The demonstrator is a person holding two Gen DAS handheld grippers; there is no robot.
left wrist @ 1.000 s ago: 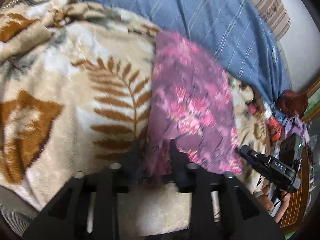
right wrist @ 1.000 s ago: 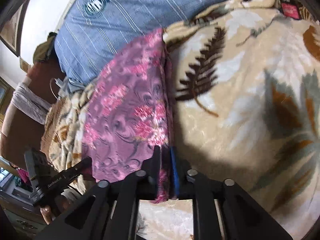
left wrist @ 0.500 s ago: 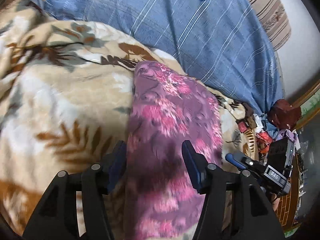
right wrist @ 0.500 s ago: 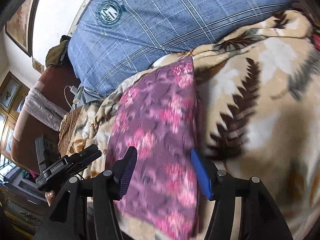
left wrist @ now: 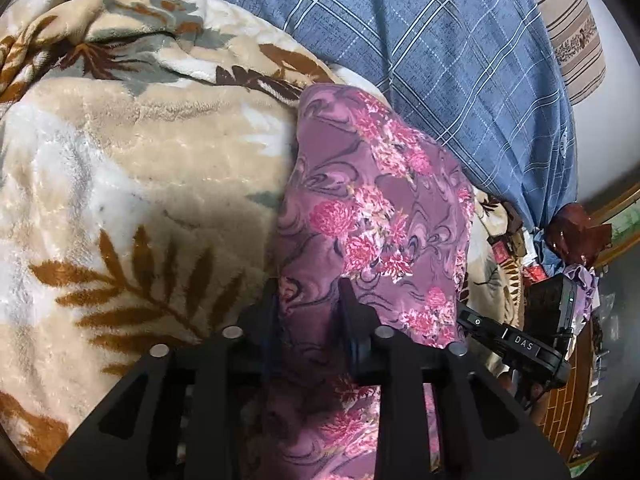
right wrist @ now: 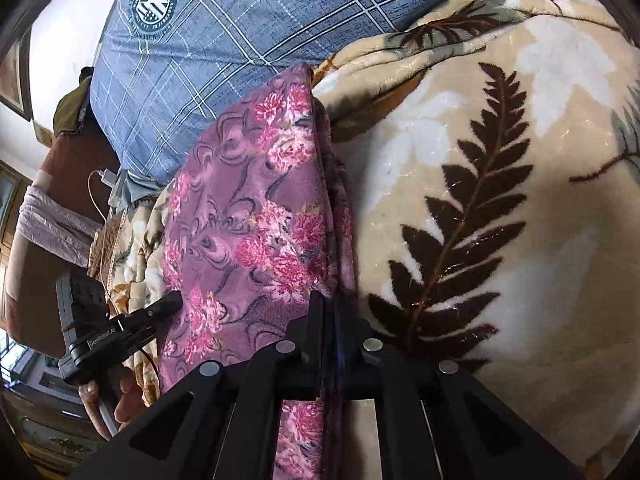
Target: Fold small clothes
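Observation:
A purple floral cloth (left wrist: 372,208) lies as a long folded strip on a beige leaf-print blanket (left wrist: 140,184). My left gripper (left wrist: 308,300) stands on the strip's near part, its jaws closing with a bunch of the cloth pinched between them. In the right wrist view the same cloth (right wrist: 248,216) runs away from me. My right gripper (right wrist: 328,304) is shut on its layered right edge. The left gripper's tip (right wrist: 168,304) shows at the cloth's other side, held by a hand (right wrist: 104,396). The right gripper's body (left wrist: 516,344) shows in the left wrist view.
A blue plaid pillow (left wrist: 440,60) lies behind the cloth's far end, with a crest on it (right wrist: 154,4). The blanket (right wrist: 480,200) bulges beside the strip. Clutter and a dark red bag (left wrist: 576,232) sit past the bed's edge, and a white cable (right wrist: 104,184) hangs there.
Both grippers let go of the cloth's near end, opened wide, and moved forward along the strip. Now both have closed on it farther up.

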